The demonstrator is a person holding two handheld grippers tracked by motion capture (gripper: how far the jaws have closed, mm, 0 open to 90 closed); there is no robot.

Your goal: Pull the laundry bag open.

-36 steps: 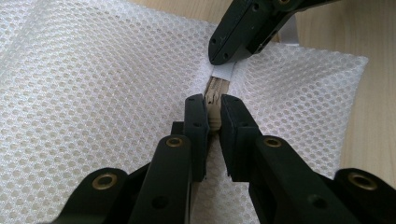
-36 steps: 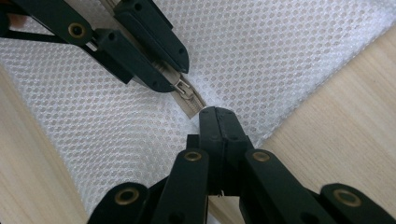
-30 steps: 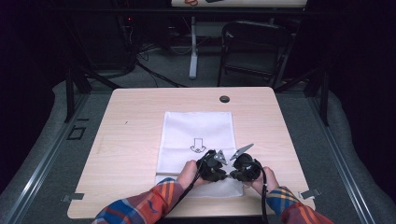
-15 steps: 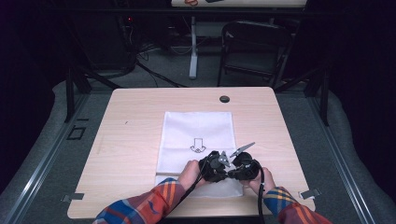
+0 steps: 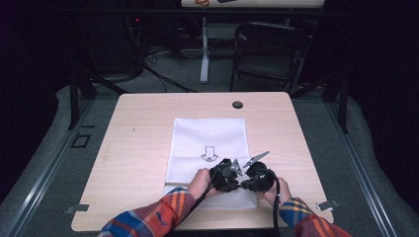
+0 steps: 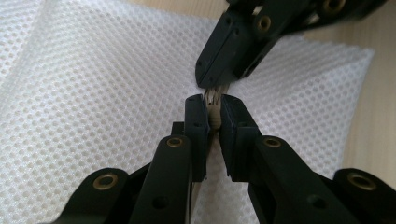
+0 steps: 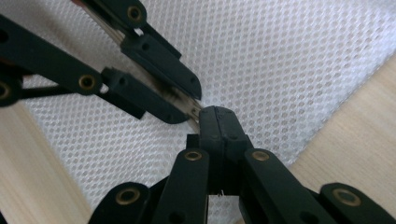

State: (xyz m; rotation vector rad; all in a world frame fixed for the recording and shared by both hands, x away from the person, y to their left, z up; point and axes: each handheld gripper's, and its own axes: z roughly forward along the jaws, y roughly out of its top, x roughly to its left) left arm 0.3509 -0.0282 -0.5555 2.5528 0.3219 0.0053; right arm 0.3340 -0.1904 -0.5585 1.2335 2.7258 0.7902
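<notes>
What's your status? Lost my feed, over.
Left gripper and right gripper both shut, tips meeting over white mesh bag's near edge. Bag flat on table. Nothing in the way.

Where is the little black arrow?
In the high view, the arrow is printed mid-cloth, just beyond the two hand-held grippers, near the table's middle.

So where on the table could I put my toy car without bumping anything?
The bare wood left of the white cloth is the widest free patch, out to the table edge. There is a narrower strip right of the cloth, and room behind it near the small black hole. The near edge is crowded: left tool and right tool meet there.
</notes>
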